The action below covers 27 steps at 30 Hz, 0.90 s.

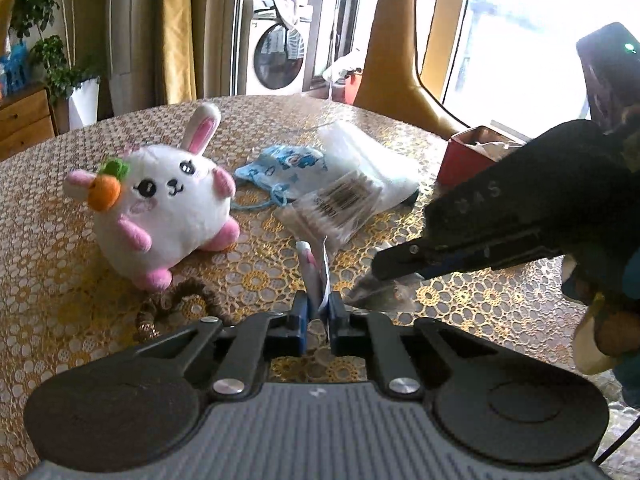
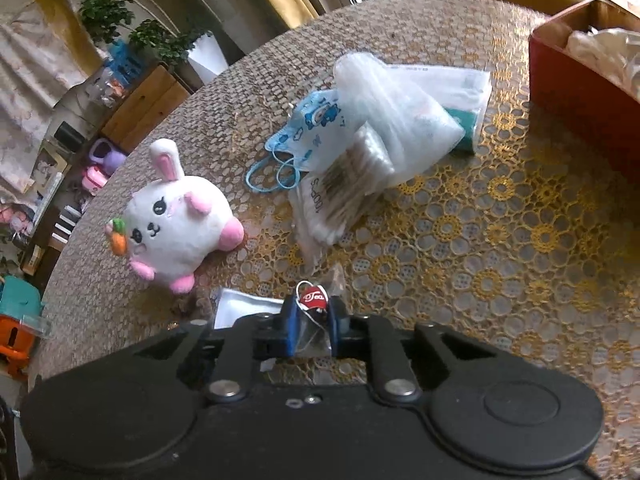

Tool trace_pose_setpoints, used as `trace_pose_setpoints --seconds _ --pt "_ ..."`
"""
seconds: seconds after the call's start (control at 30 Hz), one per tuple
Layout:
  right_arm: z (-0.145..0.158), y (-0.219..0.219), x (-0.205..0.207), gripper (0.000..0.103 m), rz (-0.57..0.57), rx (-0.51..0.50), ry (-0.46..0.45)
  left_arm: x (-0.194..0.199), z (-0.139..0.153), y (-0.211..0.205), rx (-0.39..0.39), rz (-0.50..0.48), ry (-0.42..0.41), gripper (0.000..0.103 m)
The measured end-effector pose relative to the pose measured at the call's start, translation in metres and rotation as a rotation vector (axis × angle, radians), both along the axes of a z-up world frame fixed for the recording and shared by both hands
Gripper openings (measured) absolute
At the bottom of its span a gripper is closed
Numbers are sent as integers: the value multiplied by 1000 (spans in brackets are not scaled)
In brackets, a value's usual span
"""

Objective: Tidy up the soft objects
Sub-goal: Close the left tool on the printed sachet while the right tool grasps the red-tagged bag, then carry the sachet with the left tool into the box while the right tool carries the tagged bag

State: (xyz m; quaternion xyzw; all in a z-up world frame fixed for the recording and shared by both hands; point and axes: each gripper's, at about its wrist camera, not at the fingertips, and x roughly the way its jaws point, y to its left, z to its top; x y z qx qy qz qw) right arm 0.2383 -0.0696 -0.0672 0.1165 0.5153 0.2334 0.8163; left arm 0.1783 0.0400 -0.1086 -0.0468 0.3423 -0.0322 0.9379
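Observation:
A white plush rabbit with pink ears and an orange carrot sits on the lace-covered table; it also shows in the right wrist view. Beside it lie a blue printed face mask, a clear pack of cotton swabs and a white plastic bag. My left gripper is shut on a thin white and pink packet. My right gripper is shut on a clear tea bag sachet with a red tag; its fingers reach in from the right in the left wrist view.
A red box holding white items stands at the table's right. A brown hair tie lies near the rabbit's feet. A yellow chair, a washing machine and plants stand beyond the far table edge.

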Motion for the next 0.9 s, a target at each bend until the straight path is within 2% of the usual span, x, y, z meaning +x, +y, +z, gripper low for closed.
trace_pose_setpoints --seconds 0.27,0.53,0.9 --pt "22 -29 -13 14 -12 15 -58 -4 21 -16 16 -29 -31 9" --pt "59 -67 -25 14 -27 42 -132 -2 56 -40 -14 -88 -49 10" --pt "99 -122 -29 14 -79 42 -240 20 95 -80 -51 -179 -65 10"
